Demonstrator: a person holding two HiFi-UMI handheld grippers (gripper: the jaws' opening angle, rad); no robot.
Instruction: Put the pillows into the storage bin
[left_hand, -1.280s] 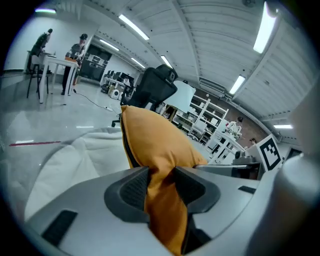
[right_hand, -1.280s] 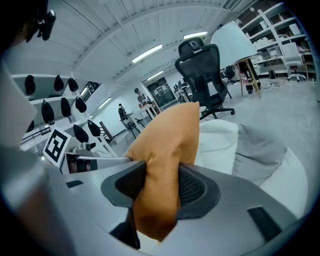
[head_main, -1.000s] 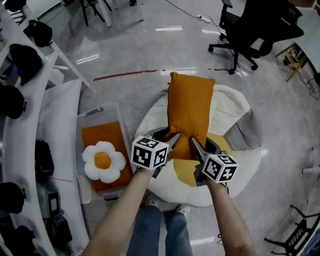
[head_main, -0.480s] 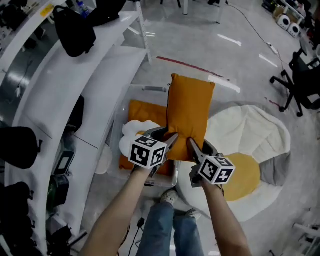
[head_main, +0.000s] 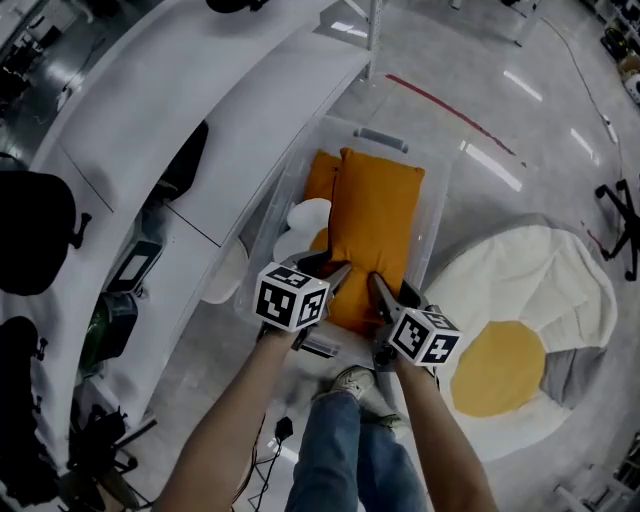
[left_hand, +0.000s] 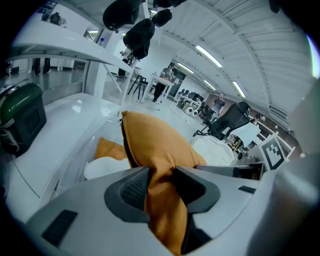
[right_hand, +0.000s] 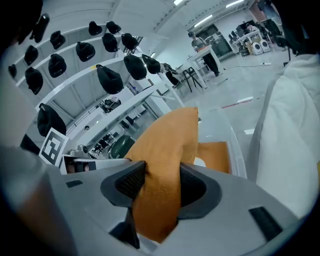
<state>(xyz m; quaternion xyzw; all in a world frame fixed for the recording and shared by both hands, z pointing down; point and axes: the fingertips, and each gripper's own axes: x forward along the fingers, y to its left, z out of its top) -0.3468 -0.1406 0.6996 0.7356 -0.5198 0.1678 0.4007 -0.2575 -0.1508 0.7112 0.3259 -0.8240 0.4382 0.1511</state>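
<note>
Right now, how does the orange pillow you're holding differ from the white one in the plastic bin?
The orange pillow is a plain rectangle; the white pillow has rounded lobes. The orange pillow hangs pinched by the fingers of the left gripper and right gripper above the storage bin; the white pillow lies inside it, partly hidden. Both look soft and stuffed.
</note>
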